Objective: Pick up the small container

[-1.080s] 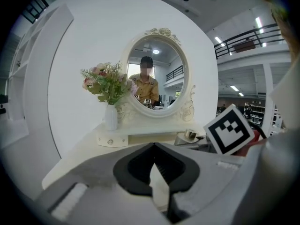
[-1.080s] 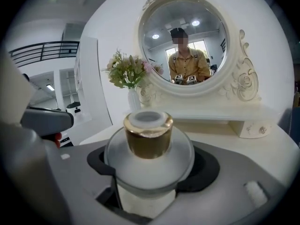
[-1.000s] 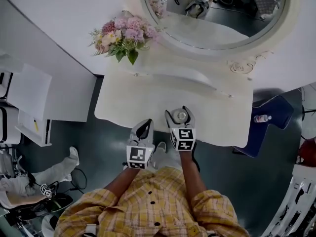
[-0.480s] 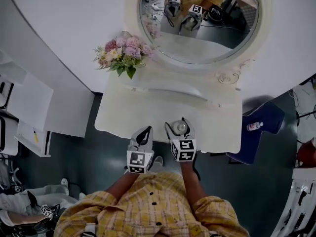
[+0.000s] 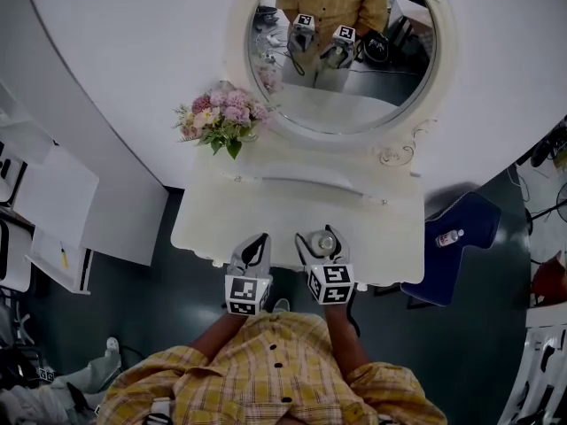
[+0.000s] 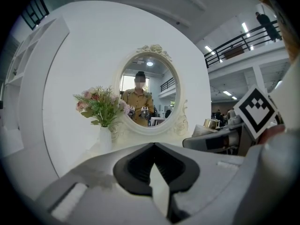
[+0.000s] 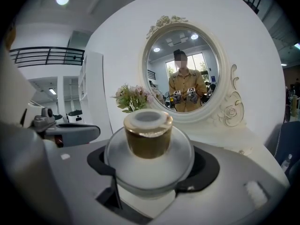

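Observation:
The small container (image 7: 148, 137) is a round frosted jar with a gold cap. My right gripper (image 7: 150, 172) is shut on its body, and the jar stands upright between the jaws. In the head view the small container (image 5: 325, 241) sits in the right gripper (image 5: 323, 246) just above the front edge of the white vanity table (image 5: 266, 211). My left gripper (image 5: 256, 251) hangs beside it on the left, shut with nothing in it. In the left gripper view the left gripper (image 6: 154, 170) has its jaws closed, and the right gripper (image 6: 220, 137) shows at the side.
An oval mirror (image 5: 341, 60) in a white ornate frame stands at the back of the table and reflects the person and both grippers. A vase of pink flowers (image 5: 221, 118) is at the back left. A blue chair (image 5: 461, 242) with a bottle (image 5: 447, 237) stands to the right.
The head view has tilted up, so more of the mirror shows. Both grippers have drawn back a little towards the table's front edge, the right one still holding the container.

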